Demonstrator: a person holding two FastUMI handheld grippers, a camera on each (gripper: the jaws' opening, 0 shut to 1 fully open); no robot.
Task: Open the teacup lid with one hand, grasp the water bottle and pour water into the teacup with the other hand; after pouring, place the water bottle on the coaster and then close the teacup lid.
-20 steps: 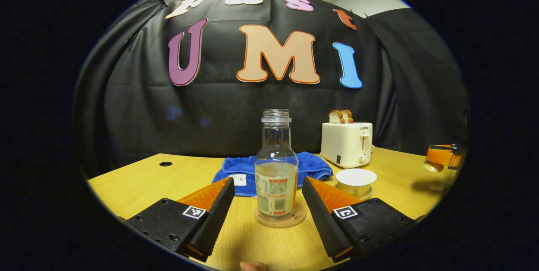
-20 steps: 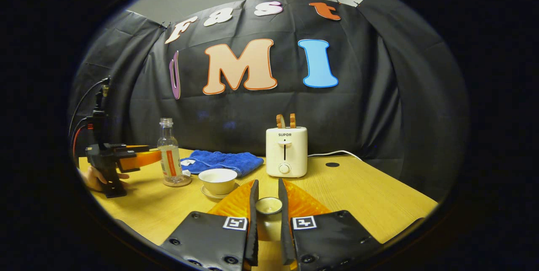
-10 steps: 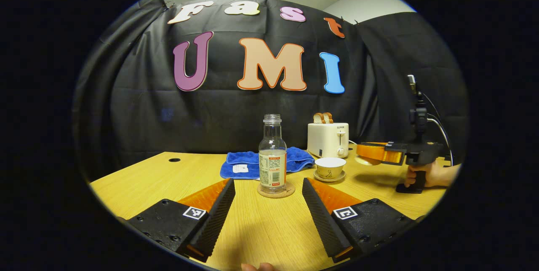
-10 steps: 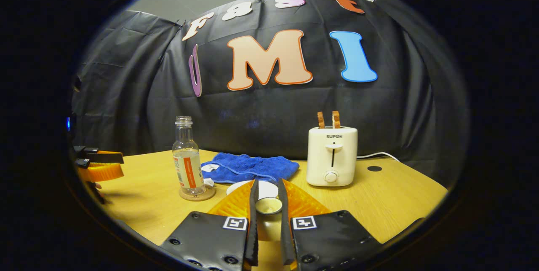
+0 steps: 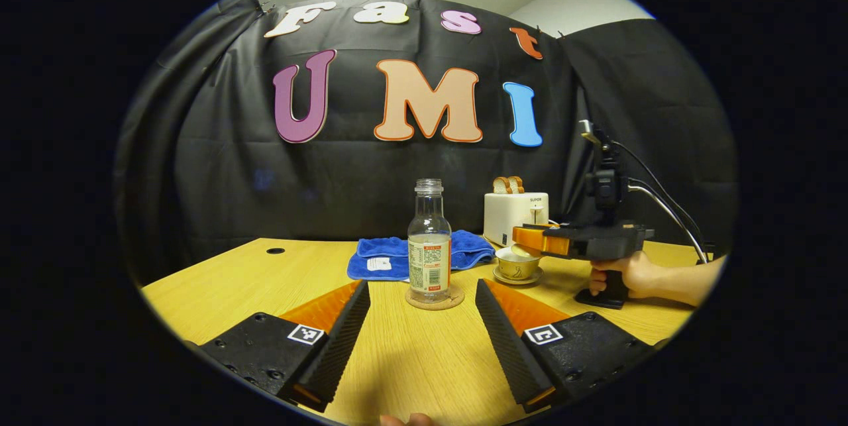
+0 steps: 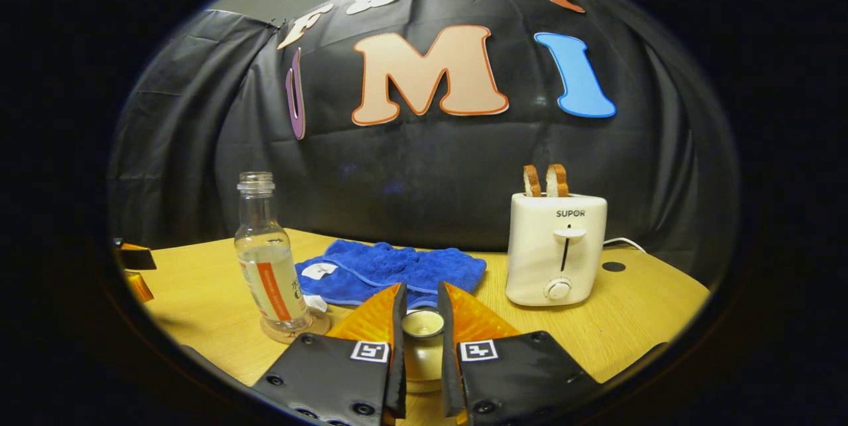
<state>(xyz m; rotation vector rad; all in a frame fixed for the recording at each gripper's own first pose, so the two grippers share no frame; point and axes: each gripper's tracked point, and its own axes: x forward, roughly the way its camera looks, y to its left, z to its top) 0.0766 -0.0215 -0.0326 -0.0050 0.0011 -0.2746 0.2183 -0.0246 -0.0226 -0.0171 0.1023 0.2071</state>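
- Water bottle (image 5: 429,240): clear glass, uncapped, partly filled, labelled; upright on round cork coaster (image 5: 434,298), centre of yellow wooden surface (image 5: 411,360).
- Teacup (image 5: 517,267): pale, on saucer, right of bottle, in front of white toaster (image 5: 515,216) and beside blue towel (image 5: 397,255).
- Lid (image 6: 423,324): small, round-knobbed, pinched between both fingers of right gripper (image 6: 421,320); in left gripper view it sits directly over the teacup.
- Left gripper (image 5: 421,320): fingers spread wide, holding nothing, short of bottle.
- Change: half a second ago right gripper hung well right of the cup; bottle unmoved.
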